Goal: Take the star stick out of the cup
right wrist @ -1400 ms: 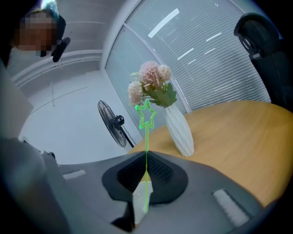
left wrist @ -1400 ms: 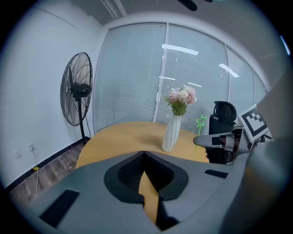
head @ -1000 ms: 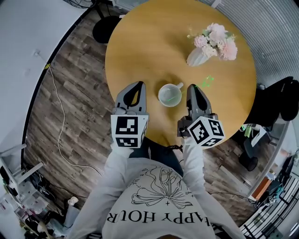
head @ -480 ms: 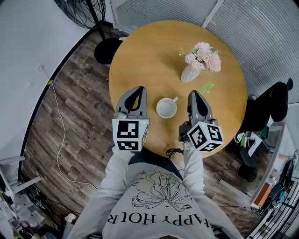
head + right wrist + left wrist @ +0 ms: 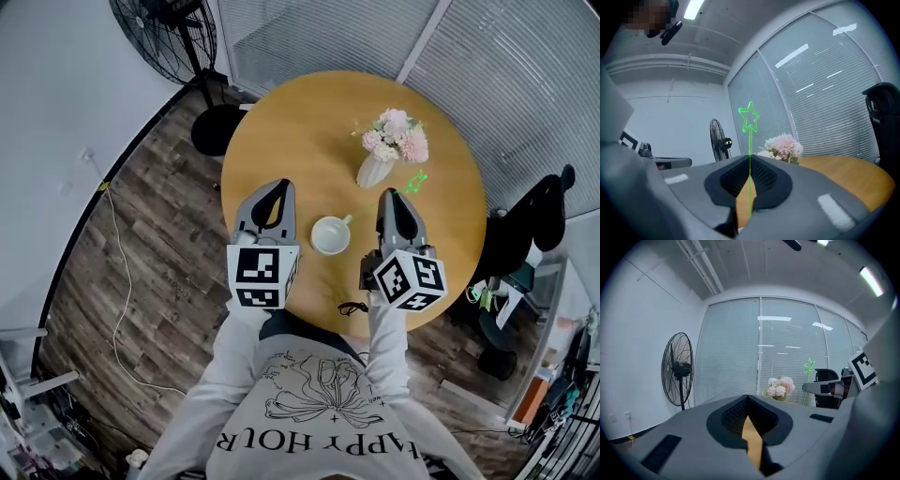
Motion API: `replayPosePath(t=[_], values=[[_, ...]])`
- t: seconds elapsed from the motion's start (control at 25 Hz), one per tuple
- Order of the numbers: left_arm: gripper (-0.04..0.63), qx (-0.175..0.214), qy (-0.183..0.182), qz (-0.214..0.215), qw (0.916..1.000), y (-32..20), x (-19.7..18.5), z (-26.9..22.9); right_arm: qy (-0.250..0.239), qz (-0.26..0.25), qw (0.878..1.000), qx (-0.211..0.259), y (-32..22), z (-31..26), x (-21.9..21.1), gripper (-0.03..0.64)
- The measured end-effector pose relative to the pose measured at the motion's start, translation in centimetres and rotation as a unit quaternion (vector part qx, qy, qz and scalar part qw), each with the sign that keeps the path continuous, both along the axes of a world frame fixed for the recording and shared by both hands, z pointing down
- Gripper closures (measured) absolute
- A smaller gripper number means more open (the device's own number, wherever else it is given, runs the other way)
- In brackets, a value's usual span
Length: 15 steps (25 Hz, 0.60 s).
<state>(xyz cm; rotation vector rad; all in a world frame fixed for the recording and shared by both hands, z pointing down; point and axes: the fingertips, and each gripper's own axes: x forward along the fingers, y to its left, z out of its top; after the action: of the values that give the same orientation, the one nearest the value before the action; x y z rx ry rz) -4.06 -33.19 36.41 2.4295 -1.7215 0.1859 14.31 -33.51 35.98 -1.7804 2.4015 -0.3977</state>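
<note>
The white cup (image 5: 330,234) stands on the round wooden table (image 5: 300,131) between my two grippers. My right gripper (image 5: 392,194) is to the right of the cup and shut on the thin green star stick (image 5: 412,179), which points away from me, clear of the cup. In the right gripper view the stick runs up out of the closed jaws of the right gripper (image 5: 750,161) to its star (image 5: 749,117). My left gripper (image 5: 275,186) hovers left of the cup, shut and empty. From the left gripper (image 5: 747,399) the star (image 5: 809,365) shows at the right.
A white vase of pink flowers (image 5: 382,150) stands beyond the cup, close to the star. A standing fan (image 5: 169,33) is on the wooden floor at the far left. A black chair (image 5: 539,220) sits right of the table. Blinds cover the window wall behind.
The head view has pulled back: the table looks smaller and the fan has come into sight. Both grippers keep their places beside the cup, the star stick still in the right one.
</note>
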Motion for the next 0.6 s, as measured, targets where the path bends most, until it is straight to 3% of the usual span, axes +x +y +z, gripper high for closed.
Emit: replayPosePath(t=[0.6], values=[[0.591,0.030,-0.002,0.000,0.9995,0.6,0.4,-2.8,0.015,0.007,0.999,0.033,0.9,-3.1,0.3,0.601]])
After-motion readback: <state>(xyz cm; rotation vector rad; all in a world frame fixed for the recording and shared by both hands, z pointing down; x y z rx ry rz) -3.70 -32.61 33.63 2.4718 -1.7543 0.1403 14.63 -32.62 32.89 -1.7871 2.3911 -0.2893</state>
